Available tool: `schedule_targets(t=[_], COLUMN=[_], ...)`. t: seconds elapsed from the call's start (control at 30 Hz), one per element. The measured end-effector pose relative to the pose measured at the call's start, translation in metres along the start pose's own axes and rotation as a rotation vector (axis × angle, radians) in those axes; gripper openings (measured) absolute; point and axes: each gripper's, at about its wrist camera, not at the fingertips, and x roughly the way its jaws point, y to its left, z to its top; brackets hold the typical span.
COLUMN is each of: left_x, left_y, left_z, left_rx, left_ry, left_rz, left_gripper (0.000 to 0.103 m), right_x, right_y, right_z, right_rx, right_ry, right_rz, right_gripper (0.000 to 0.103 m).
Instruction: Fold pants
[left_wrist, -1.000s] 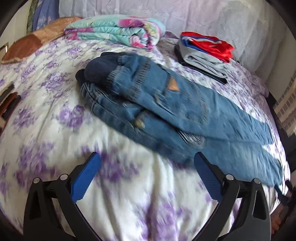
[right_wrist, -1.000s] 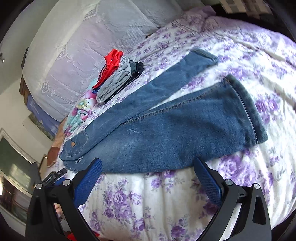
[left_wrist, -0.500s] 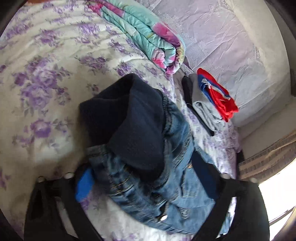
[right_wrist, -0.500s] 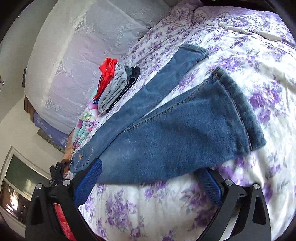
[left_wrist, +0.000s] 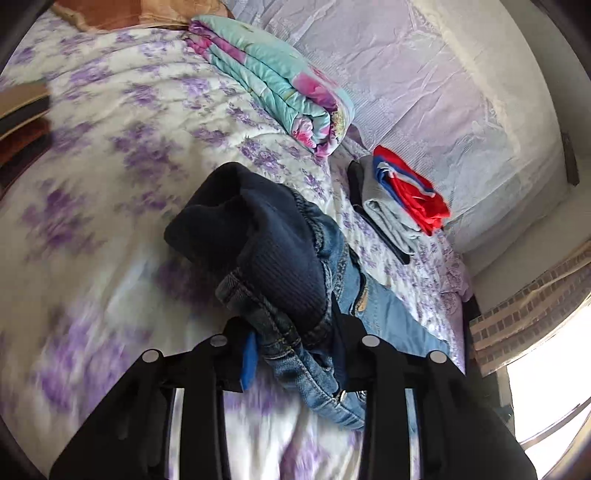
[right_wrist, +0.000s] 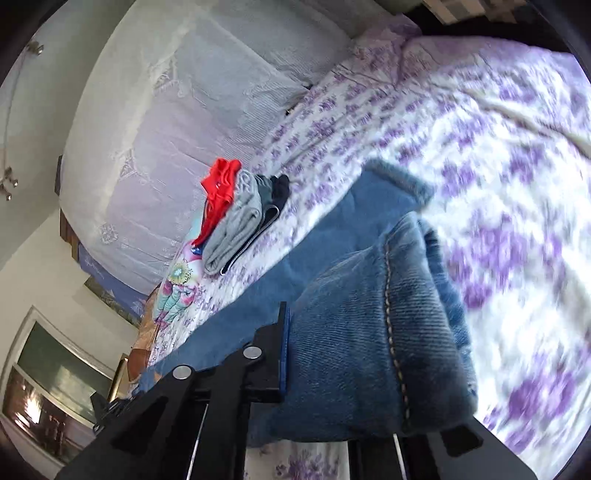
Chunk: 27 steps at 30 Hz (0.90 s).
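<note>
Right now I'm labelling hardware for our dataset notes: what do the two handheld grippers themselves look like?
Both look alike: the left gripper and right gripper have matte black angular finger frames, joined by round silver pivot pins. Flat blue pads line the inner faces of the fingers. No cables, markings, sleeves or hands are visible in either view.

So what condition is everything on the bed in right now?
Jeans: unfolded, waist and leg both gripped.
Left gripper: shut on the waistband.
Right gripper: shut on a leg's hem.
Floral blanket: folded.
Clothes pile: folded, stacked.
</note>
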Motion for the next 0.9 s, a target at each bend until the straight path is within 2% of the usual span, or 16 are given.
schedule_targets(t=[0.03, 0.07, 0.1, 0.13, 0.17, 0.23, 0.3, 0.33, 0.37, 0.47, 0.6, 0.63, 0.73, 0.77, 0.9], left_x=[-0.009, -0.012, -0.009, -0.007, -0.012, -0.022, -0.047, -0.059, -0.075, -0.093, -0.076, -0.066, -0.046, -0.042, -0.028], left_y=[0.005, 0.009, 0.019, 0.031, 0.042, 0.048, 0.048, 0.045, 0.037, 0.02, 0.009, 0.007, 0.002, 0.0, -0.013], left_z=[-0.009, -0.015, -0.022, -0.027, -0.029, -0.026, -0.021, -0.019, -0.016, -0.018, -0.026, -0.027, -0.029, -0.03, -0.029], left_rx=[-0.008, -0.006, -0.004, -0.028, -0.057, -0.1, -0.15, -0.142, -0.101, -0.023, -0.022, -0.029, -0.047, -0.047, 0.006], left_ry=[-0.006, 0.0, 0.04, 0.064, 0.059, 0.07, 0.005, -0.033, -0.081, -0.099, 0.014, 0.036, 0.087, 0.096, 0.113], left_rz=[0.009, 0.027, 0.067, 0.05, -0.015, -0.061, -0.049, -0.022, 0.019, 0.041, -0.056, -0.059, -0.096, -0.105, -0.038], left_gripper=[0.031, 0.033, 0.036, 0.039, 0.039, 0.043, 0.061, 0.076, 0.082, 0.082, 0.081, 0.079, 0.061, 0.059, 0.059], right_x=[0.003, 0.007, 0.008, 0.004, -0.006, -0.028, -0.051, -0.061, -0.068, -0.077, -0.06, -0.055, -0.04, -0.036, -0.022], right_y=[0.001, -0.003, -0.011, -0.019, -0.028, -0.036, -0.039, -0.038, -0.037, -0.029, -0.005, 0.002, 0.021, 0.027, 0.04], right_z=[0.0, -0.003, -0.009, -0.016, -0.023, -0.032, -0.034, -0.034, -0.032, -0.03, -0.036, -0.039, -0.049, -0.051, -0.057], right_rx=[-0.041, -0.074, -0.083, -0.076, -0.069, -0.053, -0.04, -0.043, -0.043, -0.029, -0.039, -0.05, -0.096, -0.117, -0.166], right_ry=[0.04, 0.084, 0.104, 0.093, 0.061, 0.013, -0.056, -0.087, -0.113, -0.13, -0.081, -0.068, -0.03, -0.015, 0.022], right_rz=[-0.027, -0.069, -0.162, -0.243, -0.258, -0.232, -0.277, -0.291, -0.296, -0.237, -0.145, -0.133, -0.117, -0.119, -0.134], right_gripper=[0.011, 0.021, 0.054, 0.068, 0.069, 0.07, 0.07, 0.07, 0.07, 0.072, 0.076, 0.076, 0.076, 0.076, 0.077])
